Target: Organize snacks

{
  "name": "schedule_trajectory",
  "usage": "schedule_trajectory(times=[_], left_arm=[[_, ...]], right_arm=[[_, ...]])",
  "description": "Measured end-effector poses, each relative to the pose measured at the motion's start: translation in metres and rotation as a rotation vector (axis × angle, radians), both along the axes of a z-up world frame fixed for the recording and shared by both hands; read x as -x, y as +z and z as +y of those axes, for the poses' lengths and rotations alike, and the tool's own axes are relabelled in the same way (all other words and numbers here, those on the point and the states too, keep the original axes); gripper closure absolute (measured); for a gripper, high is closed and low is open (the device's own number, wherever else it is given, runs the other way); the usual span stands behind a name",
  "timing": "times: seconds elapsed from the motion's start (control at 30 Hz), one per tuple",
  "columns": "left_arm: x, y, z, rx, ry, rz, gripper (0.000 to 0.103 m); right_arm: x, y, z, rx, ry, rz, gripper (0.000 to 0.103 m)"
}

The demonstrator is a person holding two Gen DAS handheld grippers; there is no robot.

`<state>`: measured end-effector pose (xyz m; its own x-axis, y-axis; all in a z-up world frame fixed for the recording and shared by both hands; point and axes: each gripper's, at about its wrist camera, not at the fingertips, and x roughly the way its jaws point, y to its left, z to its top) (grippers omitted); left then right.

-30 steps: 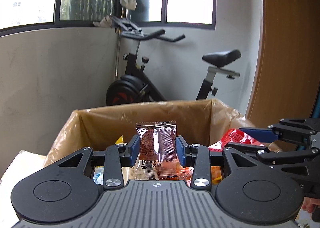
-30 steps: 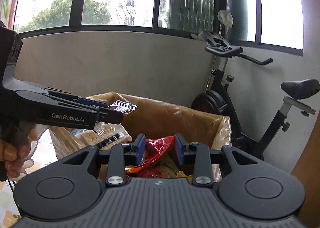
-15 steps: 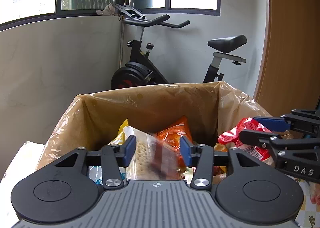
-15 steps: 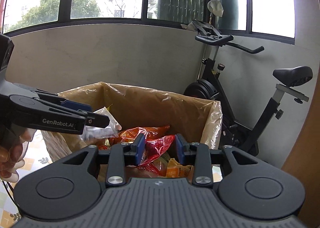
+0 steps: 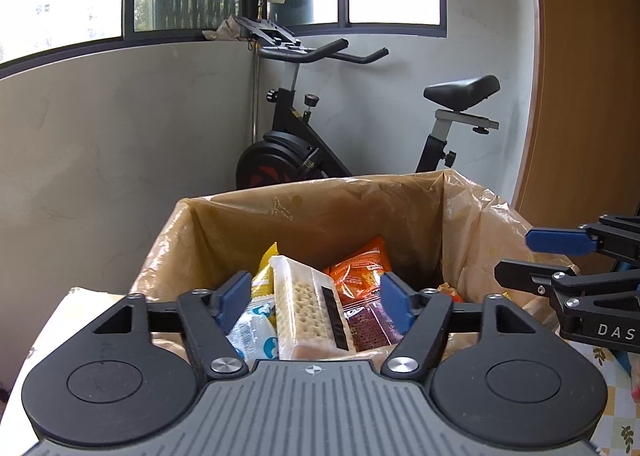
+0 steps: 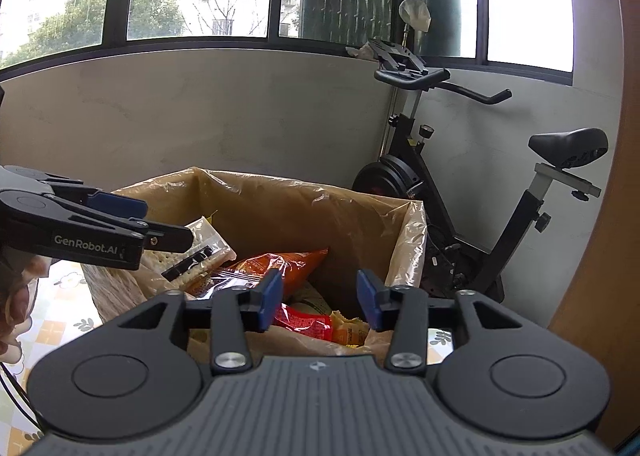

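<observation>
A cardboard box [image 5: 320, 224] lined with clear plastic holds several snack packets. My left gripper [image 5: 314, 302] hovers over its near side, jaws opening, nothing pressed between the pads. Beneath it lie a cracker pack [image 5: 308, 308], a brown packet [image 5: 370, 326] and an orange packet [image 5: 360, 268]. My right gripper [image 6: 320, 300] hangs over the box [image 6: 280, 208] from the other side, jaws also opening and empty, with a red packet [image 6: 308, 322] lying loose below. Each gripper shows in the other's view: the right gripper [image 5: 520, 256] and the left gripper [image 6: 164, 222].
An exercise bike [image 5: 320, 144] stands behind the box against a grey wall under windows. A wooden panel [image 5: 588, 96] rises at the right. The box sits on a surface with a flower-patterned cloth [image 6: 60, 312]. A person's hand [image 6: 16, 296] grips the left tool.
The left gripper let go of the brown packet, which dropped into the box. The right gripper released the red packet into the box too. Both sets of jaws have widened.
</observation>
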<state>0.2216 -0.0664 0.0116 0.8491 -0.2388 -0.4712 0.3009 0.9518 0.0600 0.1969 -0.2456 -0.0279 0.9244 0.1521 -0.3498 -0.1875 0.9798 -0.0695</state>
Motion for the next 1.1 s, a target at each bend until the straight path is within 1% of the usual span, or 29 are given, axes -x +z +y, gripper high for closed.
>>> schedule_trajectory(times=[0.07, 0.1, 0.13, 0.17, 0.23, 0.27, 0.33, 0.43, 0.57, 0.7, 0.77, 0.87, 0.93, 1.03, 1.1], left_arm=[[0.007, 0.003, 0.002, -0.001, 0.004, -0.016, 0.02], [0.012, 0.005, 0.003, -0.006, 0.009, -0.025, 0.019], [0.016, 0.007, 0.003, -0.013, 0.015, -0.033, 0.016], [0.02, 0.009, 0.004, -0.019, 0.018, -0.04, 0.014], [0.028, 0.013, 0.007, -0.02, 0.018, -0.052, 0.013], [0.032, 0.015, 0.009, -0.019, 0.02, -0.056, 0.012], [0.039, 0.019, 0.013, -0.015, 0.034, -0.062, 0.01], [0.054, 0.026, 0.02, -0.001, 0.056, -0.087, 0.008], [0.075, 0.036, 0.03, 0.01, 0.077, -0.118, 0.007], [0.1, 0.047, 0.036, -0.027, 0.126, -0.158, 0.007], [0.113, 0.053, 0.041, -0.028, 0.14, -0.177, 0.007], [0.136, 0.064, 0.055, 0.021, 0.152, -0.208, 0.007], [0.15, 0.072, 0.063, 0.048, 0.153, -0.209, 0.007], [0.167, 0.085, 0.072, 0.051, 0.149, -0.185, 0.007], [0.18, 0.091, 0.078, 0.055, 0.148, -0.193, 0.007]], right_arm=[[0.006, 0.004, 0.0, -0.019, -0.01, -0.014, 0.036], [0.01, 0.007, 0.0, -0.035, -0.015, -0.021, 0.031], [0.014, 0.009, -0.001, -0.052, -0.022, -0.031, 0.021], [0.018, 0.012, -0.001, -0.071, -0.032, -0.043, 0.016], [0.027, 0.018, -0.003, -0.113, -0.05, -0.06, 0.012], [0.03, 0.02, -0.003, -0.131, -0.067, -0.065, 0.007], [0.039, 0.025, -0.003, -0.155, -0.11, -0.068, 0.001], [0.054, 0.031, 0.002, -0.171, -0.167, -0.08, 0.0], [0.073, 0.039, 0.011, -0.159, -0.217, -0.077, 0.0], [0.095, 0.048, 0.018, -0.192, -0.198, -0.068, 0.0], [0.108, 0.055, 0.024, -0.201, -0.189, -0.068, 0.0], [0.128, 0.066, 0.036, -0.185, -0.19, -0.079, 0.0], [0.141, 0.073, 0.044, -0.183, -0.185, -0.088, 0.0], [0.161, 0.083, 0.055, -0.196, -0.166, -0.098, 0.0], [0.174, 0.089, 0.062, -0.198, -0.16, -0.107, 0.0]])
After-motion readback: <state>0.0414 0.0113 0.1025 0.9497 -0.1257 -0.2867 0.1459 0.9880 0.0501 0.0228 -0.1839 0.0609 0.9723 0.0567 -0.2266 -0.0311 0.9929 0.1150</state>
